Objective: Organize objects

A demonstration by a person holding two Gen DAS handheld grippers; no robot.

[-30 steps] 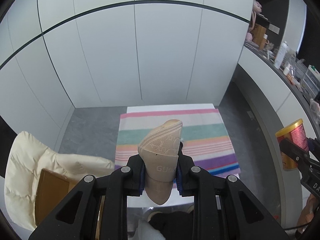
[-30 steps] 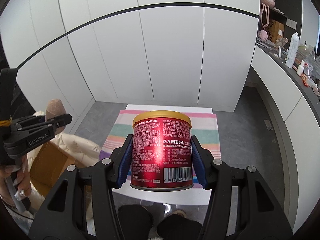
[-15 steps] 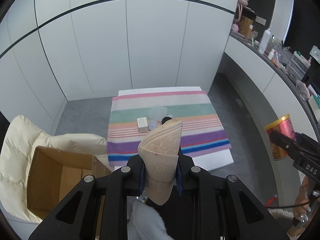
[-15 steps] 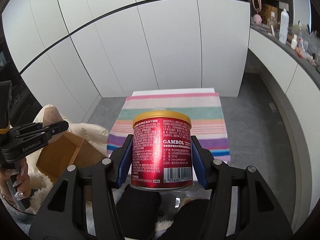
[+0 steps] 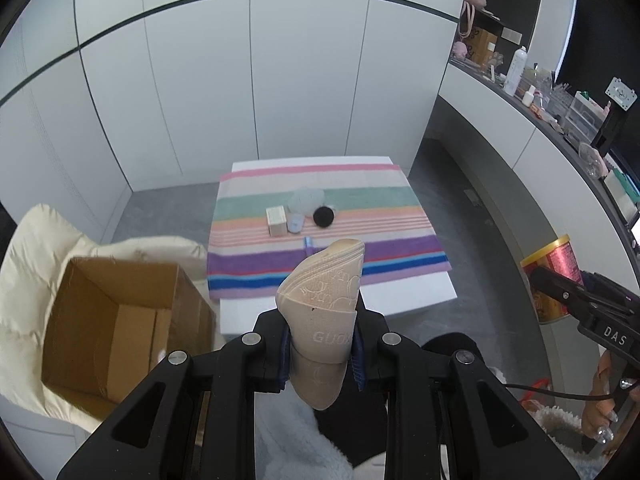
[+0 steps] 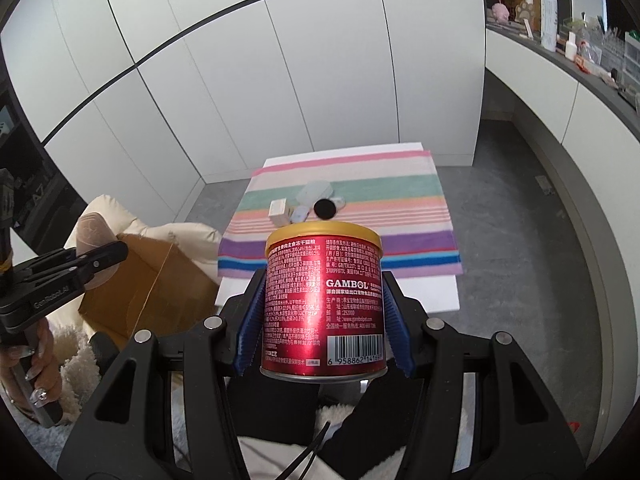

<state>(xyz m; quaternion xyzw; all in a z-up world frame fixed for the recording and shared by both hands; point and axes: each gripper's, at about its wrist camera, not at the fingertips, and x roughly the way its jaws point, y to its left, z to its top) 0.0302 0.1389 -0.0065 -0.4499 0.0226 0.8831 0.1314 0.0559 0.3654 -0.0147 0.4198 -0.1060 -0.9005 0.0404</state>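
The left gripper [image 5: 319, 354] is squeezed tight on a tan insole [image 5: 322, 320]. The insole stands up btwn the blue pads, its long way running up and away from the hand, toe end at the top, heel end poking out below the pads. The right gripper [image 6: 322, 334] is partway shut w/ its pads pressed on both sides of a red can [image 6: 324, 304]. The can stands up straight, gold lid on top, barcode near the bottom.

Both things are up in the air, not on anything.

Just past the left gripper, down and to its left, sits an open cardboard box [image 5: 120, 320] on a cream puffy coat [image 5: 32, 264]. In the right wrist view the box [image 6: 152, 276] is also off to the left, w/ the left gripper [image 6: 100, 256] and its insole right over by it. So the left hand is the nearer one to the box, I think. The can is further away, on the far right side of the left view [image 5: 554, 276].

If the box is where things go, the insole prob goes first: swing left and down, then let go. The can would need to cross over more.

Further out is a low white table [image 5: 400, 300] w/ a striped cloth [image 5: 360, 200]. On the cloth are a small cream box [image 5: 277, 221], a black round thing [image 5: 323, 216] and some pale bits close together
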